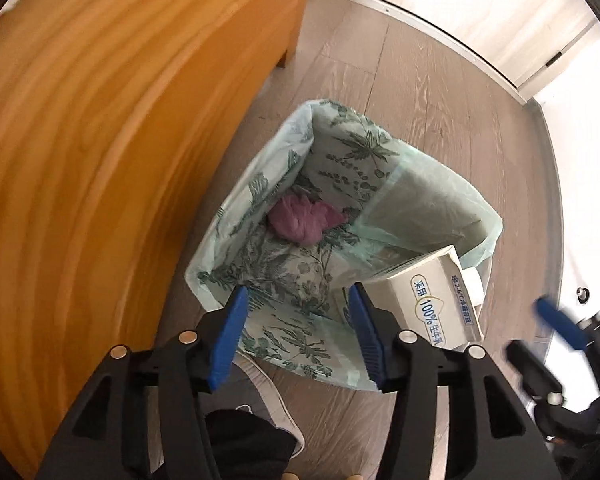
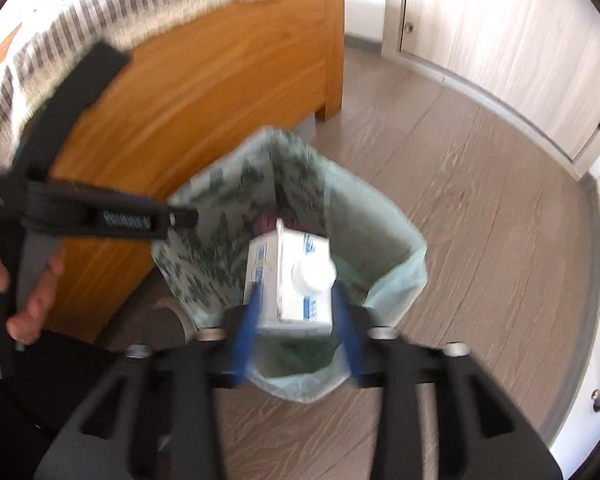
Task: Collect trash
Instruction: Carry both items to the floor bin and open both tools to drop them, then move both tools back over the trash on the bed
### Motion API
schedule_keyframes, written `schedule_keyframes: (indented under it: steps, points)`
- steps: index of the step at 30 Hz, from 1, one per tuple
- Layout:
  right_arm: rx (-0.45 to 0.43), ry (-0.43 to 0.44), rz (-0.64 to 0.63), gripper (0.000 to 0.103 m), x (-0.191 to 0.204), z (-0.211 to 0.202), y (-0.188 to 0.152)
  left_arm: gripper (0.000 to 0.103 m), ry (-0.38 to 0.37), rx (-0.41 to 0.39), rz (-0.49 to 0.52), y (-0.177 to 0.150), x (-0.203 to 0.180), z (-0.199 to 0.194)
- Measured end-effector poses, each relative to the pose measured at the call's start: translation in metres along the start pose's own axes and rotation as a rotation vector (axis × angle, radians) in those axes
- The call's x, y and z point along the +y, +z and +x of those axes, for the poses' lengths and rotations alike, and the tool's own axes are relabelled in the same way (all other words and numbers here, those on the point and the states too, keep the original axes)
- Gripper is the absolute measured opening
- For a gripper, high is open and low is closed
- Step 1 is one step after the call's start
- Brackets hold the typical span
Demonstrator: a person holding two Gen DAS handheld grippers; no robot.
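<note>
Trash bag (image 1: pixel 420 208), pale green liner over leaf-print sack, stands open on wood floor (image 1: pixel 440 92) beside orange wooden bed frame (image 1: pixel 100 160). Crumpled purple scrap (image 1: pixel 304 222) lies deep inside bag. Left tongs (image 1: pixel 298 300) apart, empty, over bag's near rim. Right tongs (image 2: pixel 296 312) apart around white milk carton (image 2: pixel 288 276); whether pads press on it, cannot tell (blur). Carton tilted at bag's mouth, cap up. Person's hand (image 2: pixel 28 288) grips left tool's handle
</note>
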State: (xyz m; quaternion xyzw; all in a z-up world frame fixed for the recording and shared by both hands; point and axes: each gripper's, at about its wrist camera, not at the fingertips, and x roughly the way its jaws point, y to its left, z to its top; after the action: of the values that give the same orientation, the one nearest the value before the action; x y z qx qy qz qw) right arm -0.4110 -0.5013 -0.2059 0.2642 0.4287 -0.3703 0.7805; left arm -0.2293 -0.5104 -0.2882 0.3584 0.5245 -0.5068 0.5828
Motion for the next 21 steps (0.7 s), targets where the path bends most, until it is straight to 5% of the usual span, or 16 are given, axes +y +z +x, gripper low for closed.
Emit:
schedule_keyframes:
  steps: [12,15,21]
  points:
    - [-0.087,-0.047,0.023,0.051,-0.011,-0.048,0.026,0.058,0.028,-0.186,0.055,-0.004,-0.011,-0.072]
    - [-0.154,-0.046,-0.003,0.056,-0.001,-0.068,0.041,0.060,0.009,-0.313,0.044,-0.008,-0.010,-0.125]
    - [-0.353,-0.014,-0.127,0.062,0.049,-0.121,0.094,0.082,-0.003,-0.653,-0.052,-0.054,0.035,-0.257]
